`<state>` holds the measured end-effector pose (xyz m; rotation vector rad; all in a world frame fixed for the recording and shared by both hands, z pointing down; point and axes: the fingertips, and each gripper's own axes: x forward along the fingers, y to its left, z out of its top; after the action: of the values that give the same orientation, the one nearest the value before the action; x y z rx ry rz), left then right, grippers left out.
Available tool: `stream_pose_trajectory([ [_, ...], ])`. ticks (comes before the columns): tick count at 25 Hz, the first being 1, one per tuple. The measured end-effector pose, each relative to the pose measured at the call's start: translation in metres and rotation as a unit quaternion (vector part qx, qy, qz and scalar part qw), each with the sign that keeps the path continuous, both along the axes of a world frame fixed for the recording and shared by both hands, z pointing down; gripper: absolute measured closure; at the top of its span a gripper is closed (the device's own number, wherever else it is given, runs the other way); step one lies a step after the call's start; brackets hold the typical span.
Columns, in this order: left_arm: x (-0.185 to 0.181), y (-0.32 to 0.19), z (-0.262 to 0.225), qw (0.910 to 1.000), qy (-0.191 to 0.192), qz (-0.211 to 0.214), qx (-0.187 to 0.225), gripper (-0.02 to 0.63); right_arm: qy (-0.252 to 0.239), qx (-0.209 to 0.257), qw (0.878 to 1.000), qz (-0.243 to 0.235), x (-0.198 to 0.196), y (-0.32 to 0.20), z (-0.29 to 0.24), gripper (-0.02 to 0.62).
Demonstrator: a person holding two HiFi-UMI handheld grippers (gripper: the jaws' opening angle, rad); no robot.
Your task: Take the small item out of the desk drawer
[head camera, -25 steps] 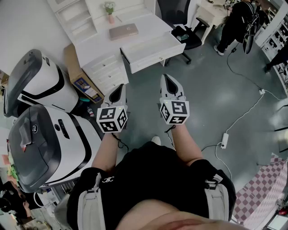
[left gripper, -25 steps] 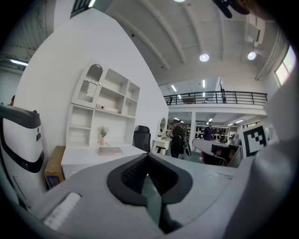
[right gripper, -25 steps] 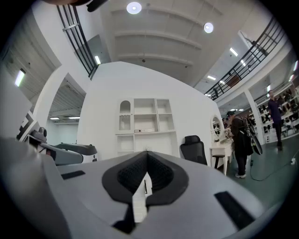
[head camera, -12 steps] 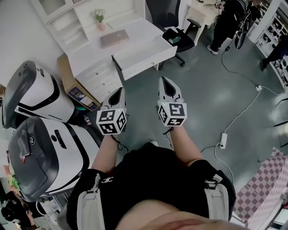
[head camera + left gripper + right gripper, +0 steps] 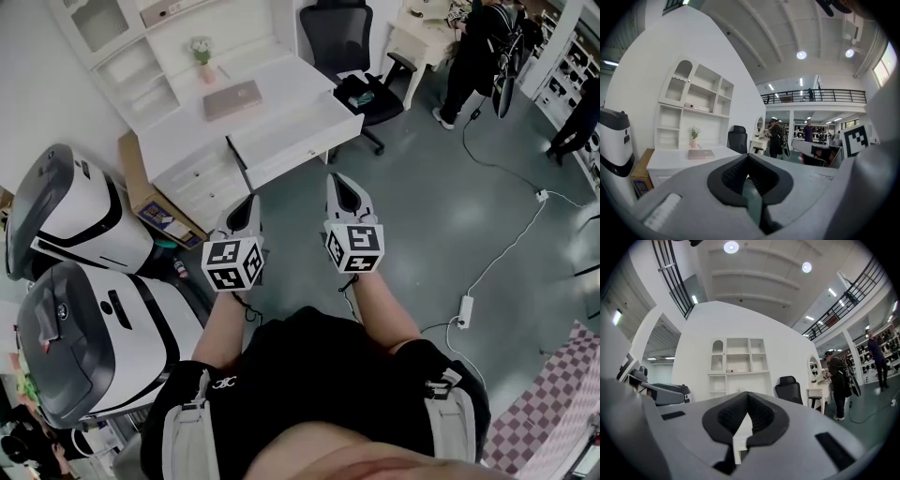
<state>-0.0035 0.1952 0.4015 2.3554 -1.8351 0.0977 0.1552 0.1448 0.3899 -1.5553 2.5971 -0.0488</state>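
Head view: an open drawer (image 5: 295, 131) juts from the white table (image 5: 178, 122) at upper centre, its long axis rising rightward and its contents too small to tell. The left claw (image 5: 249, 202) and right claw (image 5: 344, 183) hang below it, well apart from it.
Left gripper view: the claw (image 5: 749, 160) is pressed together, empty.
Right gripper view: the claw (image 5: 746, 398) is pressed together, empty.

White desk (image 5: 277, 82), black chair (image 5: 339, 37), pink book (image 5: 232, 98) — black-and-white square markers on grey left gripper (image 5: 250, 200) and right gripper (image 5: 337, 179).
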Motion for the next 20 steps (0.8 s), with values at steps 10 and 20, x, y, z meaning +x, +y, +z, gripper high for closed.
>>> stream_pose_trajectory([
  [10, 0.019, -0.023, 0.012, 0.9999, 0.001, -0.01, -0.005, 0.592, 0.005, -0.008, 1.0, -0.015, 0.014, -0.03, 0.011, 0.598],
  [20, 0.014, -0.075, 0.019, 1.0, -0.004, 0.008, 0.003, 0.592, 0.013, 0.001, 1.0, -0.003, 0.01, -0.079, 0.015, 0.598],
])
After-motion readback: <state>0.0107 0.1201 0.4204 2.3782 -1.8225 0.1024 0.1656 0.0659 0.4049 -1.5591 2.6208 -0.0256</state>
